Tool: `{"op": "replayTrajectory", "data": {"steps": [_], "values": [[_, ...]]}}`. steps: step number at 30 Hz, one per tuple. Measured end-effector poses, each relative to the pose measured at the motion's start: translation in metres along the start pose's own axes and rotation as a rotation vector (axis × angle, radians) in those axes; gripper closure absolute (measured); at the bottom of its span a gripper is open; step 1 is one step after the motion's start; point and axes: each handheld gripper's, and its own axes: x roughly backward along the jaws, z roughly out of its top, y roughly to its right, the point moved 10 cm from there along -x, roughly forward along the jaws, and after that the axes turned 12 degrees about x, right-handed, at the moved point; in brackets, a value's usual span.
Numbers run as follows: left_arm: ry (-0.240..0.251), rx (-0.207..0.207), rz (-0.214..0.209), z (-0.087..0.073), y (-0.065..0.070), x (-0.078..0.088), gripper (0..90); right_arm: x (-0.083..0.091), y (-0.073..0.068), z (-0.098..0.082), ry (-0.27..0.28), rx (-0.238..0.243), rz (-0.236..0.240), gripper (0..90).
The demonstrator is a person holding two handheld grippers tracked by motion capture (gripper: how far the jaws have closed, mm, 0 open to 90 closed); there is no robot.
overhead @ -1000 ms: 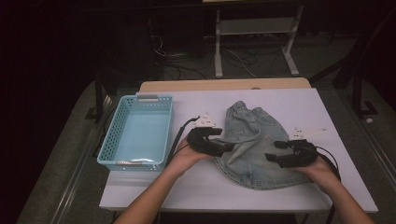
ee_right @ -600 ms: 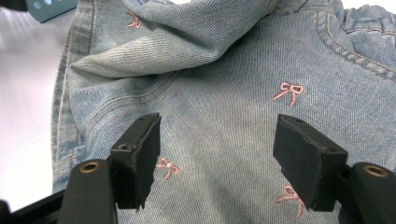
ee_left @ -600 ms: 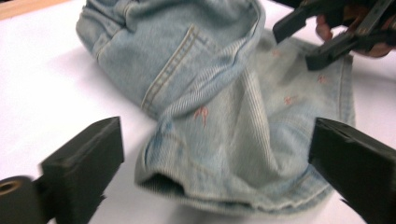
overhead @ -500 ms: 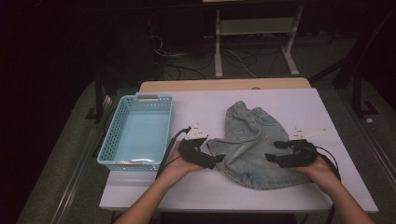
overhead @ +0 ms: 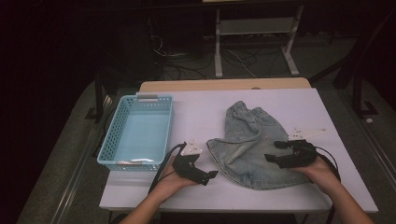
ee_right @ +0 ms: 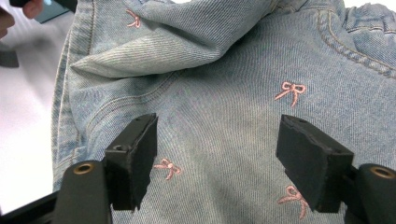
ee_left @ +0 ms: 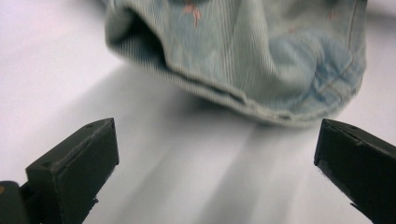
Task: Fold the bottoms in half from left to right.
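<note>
High view: we see the denim garment (overhead: 252,149) lying flat on the desk (overhead: 201,112), its near hem just ahead of the left gripper (overhead: 208,176), jaws wide and empty, just opened. Left gripper view: the folded hem (ee_left: 224,95) sits ahead between the jaws; soft, limp, light, so we'd pinch there. Right gripper view: the right gripper (ee_right: 217,149) has its jaws apart over cloth, no pinch visible.

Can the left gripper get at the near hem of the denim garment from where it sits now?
Probably yes. The left gripper is open, its fingers spread wide and pointing at the hem of the denim garment, with bare white table between them.
</note>
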Motion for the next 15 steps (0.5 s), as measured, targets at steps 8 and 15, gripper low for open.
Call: {"op": "replayTrajectory", "data": {"steps": [8,15], "values": [[-0.007,0.004,0.008,-0.004,-0.004,0.002,0.0,-0.002,-0.001,0.005,0.024,-0.034,0.003,19.6],[-0.005,0.022,-0.007,-0.003,-0.006,0.001,0.0,-0.010,-0.005,0.020,0.041,-0.032,0.021,14.4]]}}
